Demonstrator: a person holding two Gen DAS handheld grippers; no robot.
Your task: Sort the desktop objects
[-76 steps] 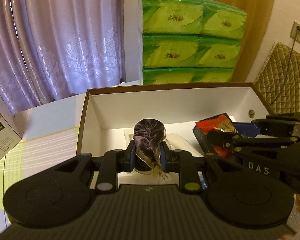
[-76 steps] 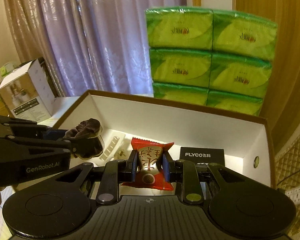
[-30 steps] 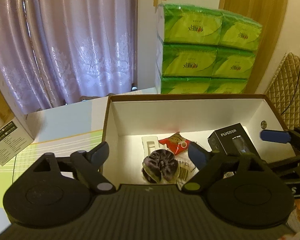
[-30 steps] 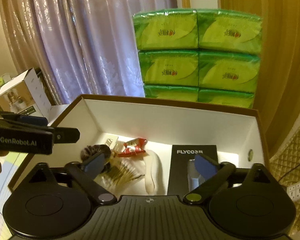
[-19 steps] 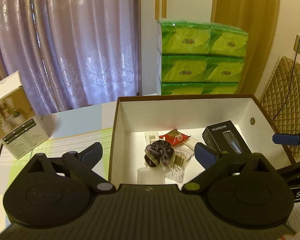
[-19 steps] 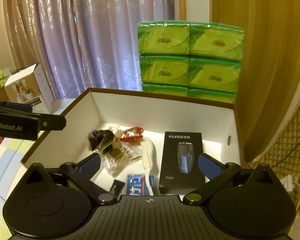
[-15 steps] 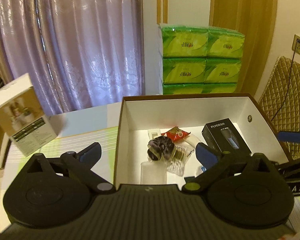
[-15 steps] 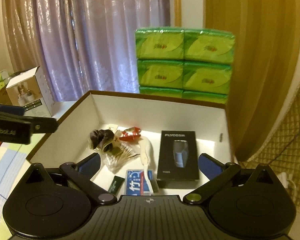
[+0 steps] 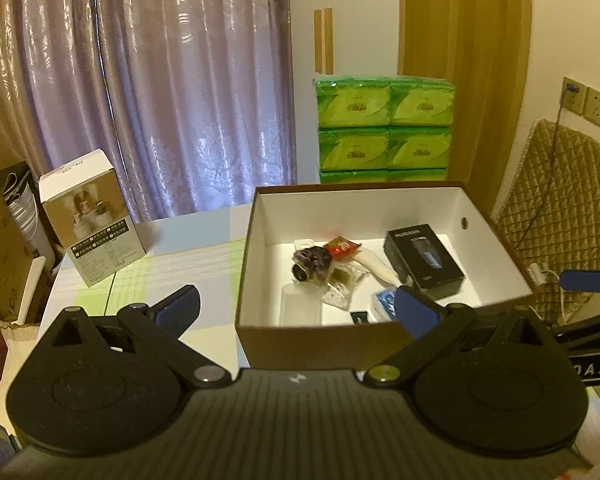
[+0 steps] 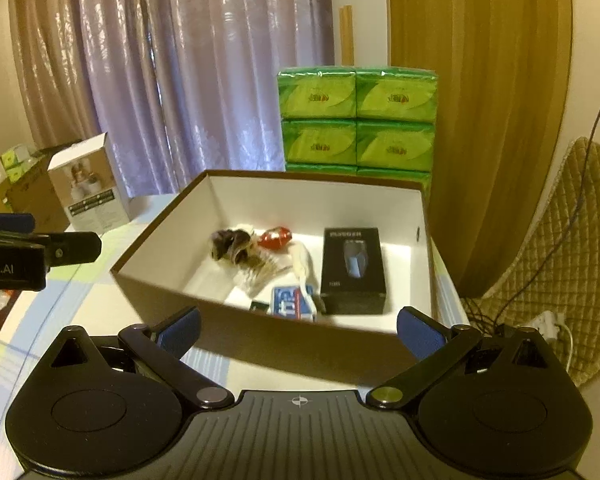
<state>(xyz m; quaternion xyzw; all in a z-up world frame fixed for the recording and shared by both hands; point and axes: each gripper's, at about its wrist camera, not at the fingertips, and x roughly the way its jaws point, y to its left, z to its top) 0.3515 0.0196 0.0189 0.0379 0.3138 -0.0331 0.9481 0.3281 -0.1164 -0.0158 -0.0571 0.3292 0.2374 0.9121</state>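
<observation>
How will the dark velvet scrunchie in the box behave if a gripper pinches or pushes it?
The scrunchie looks like bunched, wrinkled fabric, so it will probably squash and flop rather than hold shape. It likely weighs little. Pushed, it may drag the clear packet it lies against instead of rolling.

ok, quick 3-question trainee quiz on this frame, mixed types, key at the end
1. True or false: both grippers, left and right, are open and hold nothing.
2. Where is the black shaver box? A) on the table beside the storage box B) inside the storage box C) on the tissue packs
3. Fill in: the red packet lies next to the dark ____.

Key: 1 true; 2 B; 3 scrunchie
</observation>
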